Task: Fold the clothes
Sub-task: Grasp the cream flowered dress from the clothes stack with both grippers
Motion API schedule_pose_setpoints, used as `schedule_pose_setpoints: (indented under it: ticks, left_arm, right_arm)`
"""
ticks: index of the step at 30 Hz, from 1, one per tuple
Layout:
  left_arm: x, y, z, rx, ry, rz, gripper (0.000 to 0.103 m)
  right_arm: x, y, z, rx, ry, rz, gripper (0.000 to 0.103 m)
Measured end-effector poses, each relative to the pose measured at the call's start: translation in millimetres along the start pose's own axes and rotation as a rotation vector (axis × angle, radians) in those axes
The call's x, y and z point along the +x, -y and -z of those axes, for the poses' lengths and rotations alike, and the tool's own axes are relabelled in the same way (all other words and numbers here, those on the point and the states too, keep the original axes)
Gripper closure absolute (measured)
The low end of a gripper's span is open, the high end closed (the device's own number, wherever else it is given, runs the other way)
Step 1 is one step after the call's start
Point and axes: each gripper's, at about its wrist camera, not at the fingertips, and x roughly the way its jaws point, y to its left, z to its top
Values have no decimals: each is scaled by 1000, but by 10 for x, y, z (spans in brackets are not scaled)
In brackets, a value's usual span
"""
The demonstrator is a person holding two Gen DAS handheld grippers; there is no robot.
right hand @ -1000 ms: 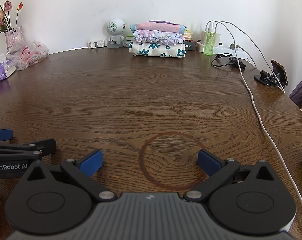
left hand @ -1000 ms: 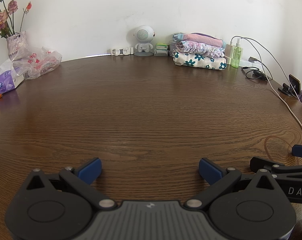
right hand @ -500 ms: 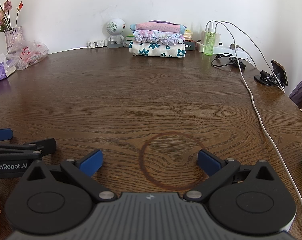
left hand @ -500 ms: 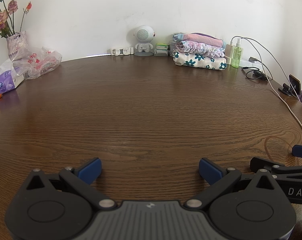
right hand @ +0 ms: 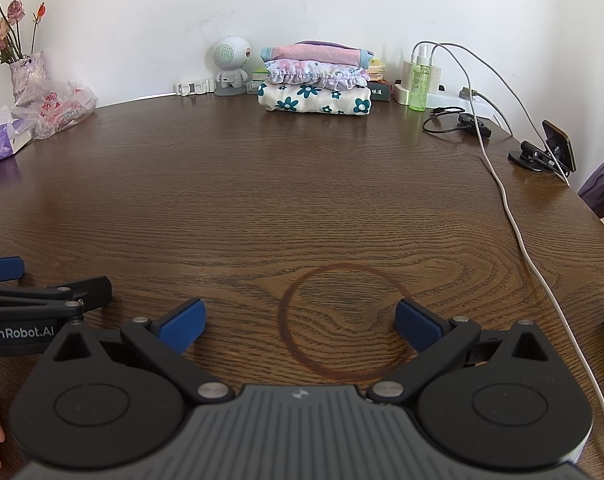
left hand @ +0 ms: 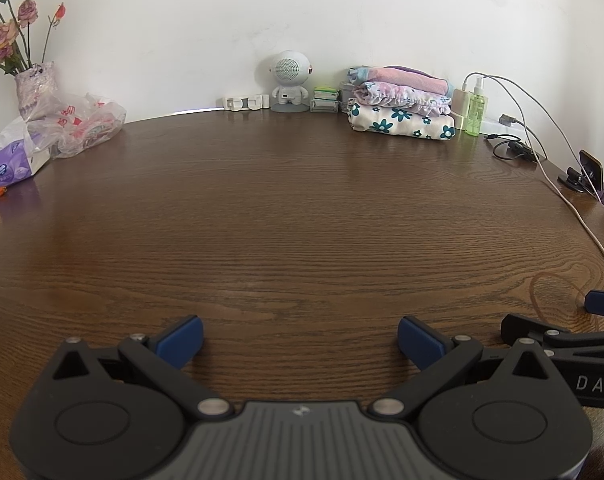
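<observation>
Near the table's (left hand: 302,216) front edge, both grippers (left (left hand: 300,338), right (right hand: 300,320)) spread, holding nothing; folded clothes (right hand: 316,80) by the wall.

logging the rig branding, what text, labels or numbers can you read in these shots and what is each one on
"GenRobot.AI", white print on the side of the left tongs, seen from the right wrist.
"DAS", cut off by the frame edge, on the side of the right tongs, seen from the left wrist.
Red characters on the plastic bag: too crumpled to read.
Characters on the small dark box behind the folded clothes: too small to read.
Tissue pack logo: blurred.
</observation>
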Motion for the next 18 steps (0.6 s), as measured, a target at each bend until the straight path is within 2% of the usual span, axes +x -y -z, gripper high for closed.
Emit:
schedule_pose_setpoints:
  ticks: [4,6,8,10,14,18]
  left_arm:
    - [54,3,-72,15,-16,18,0]
    - [143,-27,-255,5,-33,61,1]
    - [233,-67,-481,-22,-8,112,0]
    - [390,-70,-770,14,45,172,0]
    - [877,17,-1379,115,127,153,0]
    - [1488,102,-1902,92,153,226,0]
  right_arm:
    - [24,8,-28,-12,-5,-18,1]
    - [80,39,-111,-20,-29,-45,0]
    - [183,128,-300,7,-32,-62,0]
    - [309,233,-539,20,-5,-65,1]
    - [679,454,-1064,-7,43,-82,1]
    - [1143,688,-1577,-37,82,-87,1]
